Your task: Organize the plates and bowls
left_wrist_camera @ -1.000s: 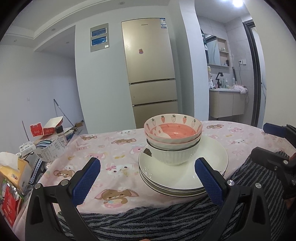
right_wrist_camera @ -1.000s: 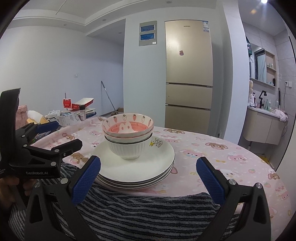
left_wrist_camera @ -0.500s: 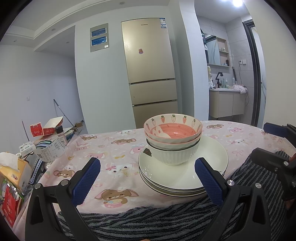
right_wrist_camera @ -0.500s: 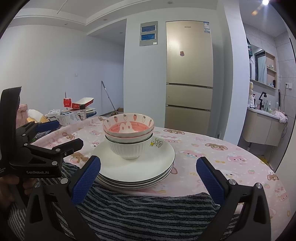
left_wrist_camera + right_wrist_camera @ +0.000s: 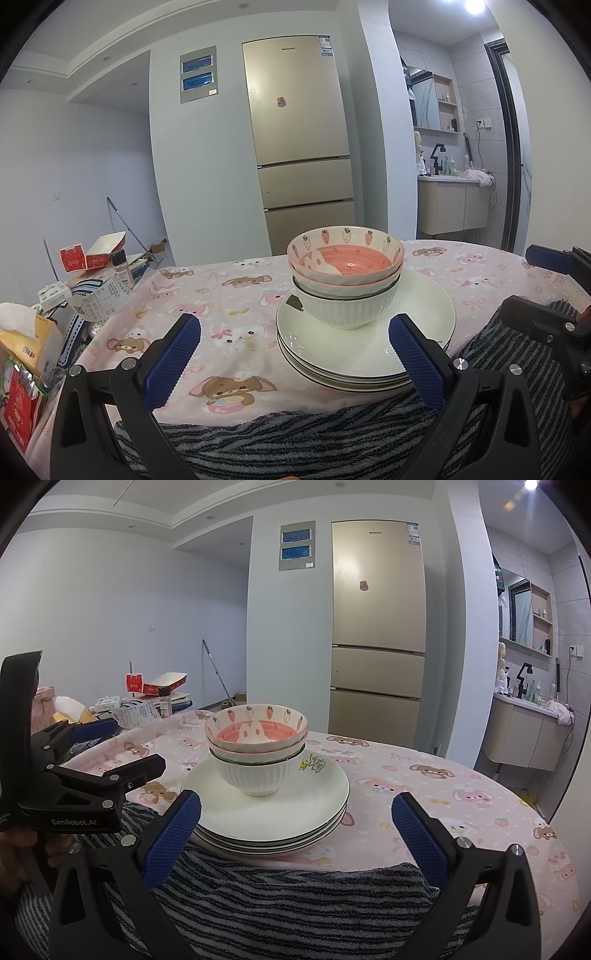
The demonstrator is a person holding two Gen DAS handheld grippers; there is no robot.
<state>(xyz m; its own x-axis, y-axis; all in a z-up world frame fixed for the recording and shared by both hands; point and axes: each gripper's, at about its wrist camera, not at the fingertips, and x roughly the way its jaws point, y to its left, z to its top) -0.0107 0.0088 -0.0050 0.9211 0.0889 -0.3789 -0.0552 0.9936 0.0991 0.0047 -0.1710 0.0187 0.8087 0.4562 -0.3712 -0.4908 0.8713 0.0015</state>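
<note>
Both my grippers, left gripper (image 5: pixel 293 343) and right gripper (image 5: pixel 295 823), spread wide, holding nothing. Bowls (image 5: pixel 345 271) nested at frame centre atop plate stack (image 5: pixel 424 317) on pink tablecloth (image 5: pixel 221 291). I judge stacking done; maybe nothing left.

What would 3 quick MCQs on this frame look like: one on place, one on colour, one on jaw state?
1. The bowls sit:
A. on the stacked plates
B. beside the plates
C. on the grey towel

2. The top bowl's inside is:
A. blue
B. pink
C. green

3. Both sets of jaws are:
A. shut on a plate
B. shut on a bowl
C. open, holding nothing

Key:
1 A: the white ribbed bowl rests on the top plate.
2 B: the strawberry bowl has a pink interior.
3 C: the left gripper and right gripper are spread wide.
</note>
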